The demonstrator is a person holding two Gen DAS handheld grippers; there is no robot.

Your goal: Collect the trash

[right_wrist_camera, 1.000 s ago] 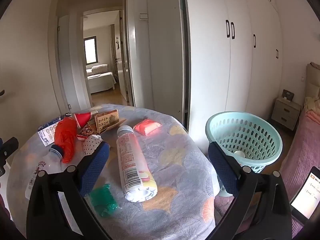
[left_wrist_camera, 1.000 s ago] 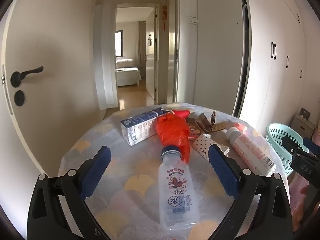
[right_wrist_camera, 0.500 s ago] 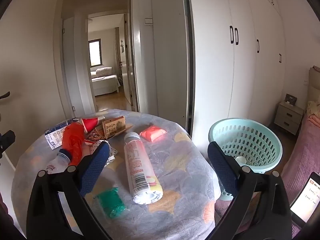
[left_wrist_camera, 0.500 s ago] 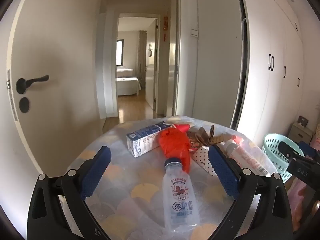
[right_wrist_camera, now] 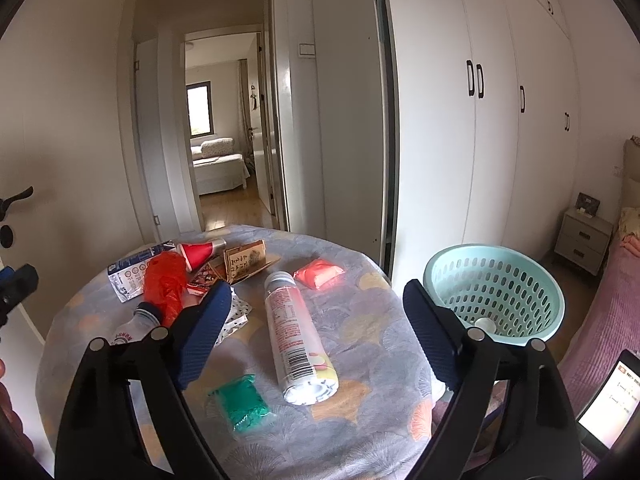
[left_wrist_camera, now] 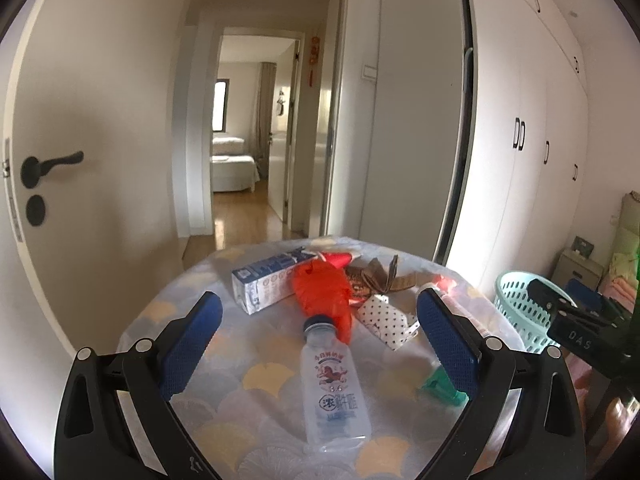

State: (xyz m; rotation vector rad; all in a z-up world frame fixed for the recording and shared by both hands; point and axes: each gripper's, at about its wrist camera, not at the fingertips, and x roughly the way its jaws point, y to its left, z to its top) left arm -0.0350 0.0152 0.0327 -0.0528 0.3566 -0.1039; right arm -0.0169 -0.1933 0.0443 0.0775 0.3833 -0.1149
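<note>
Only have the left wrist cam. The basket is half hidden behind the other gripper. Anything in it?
Observer: Nearly empty. The basket holds one small white thing at the bottom; can't tell what it is.
Operator: Right jaws holding anything?
Observer: No. The right gripper is open, nothing between its jaws; the tall bottle lies ahead of it.
Operator: Anything past that bottle?
Observer: A pink packet, apart from the bottle, on the table toward the basket side.
</note>
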